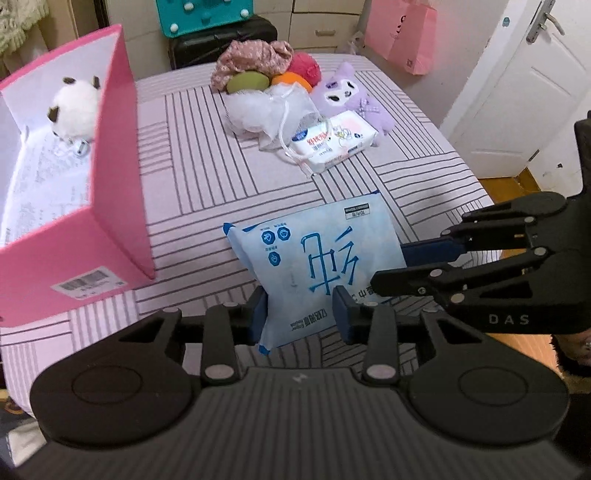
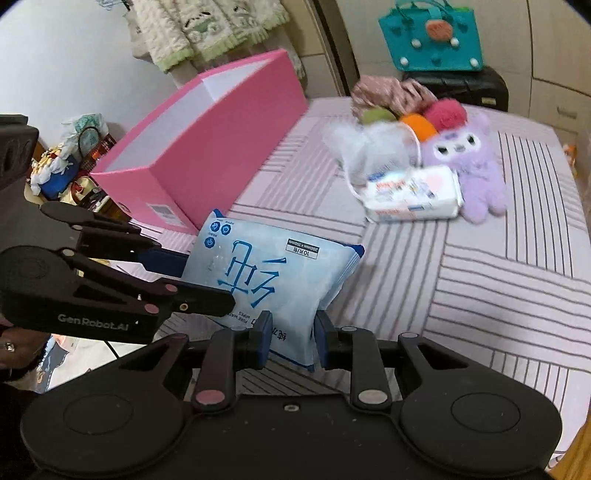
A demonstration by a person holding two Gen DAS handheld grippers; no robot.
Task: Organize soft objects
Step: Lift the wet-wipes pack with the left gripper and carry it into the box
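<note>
Striped pink bed, pink box, plush pile, wipes pack

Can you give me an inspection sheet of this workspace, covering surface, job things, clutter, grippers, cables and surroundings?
Surface: bed with a pink striped sheet.
Job's things: blue wipes pack held up off the sheet; pink box open, white plush toy inside; purple plush toy, white wipes pack, mesh bag, soft balls and floral cloth piled at the far end.
Clutter: nothing seen on the bed besides these.
Grippers: left gripper and right gripper both shut on the blue wipes pack.
Cables: nothing seen.
Surroundings: white door, pink paper bag, teal bag on a black suitcase.
</note>
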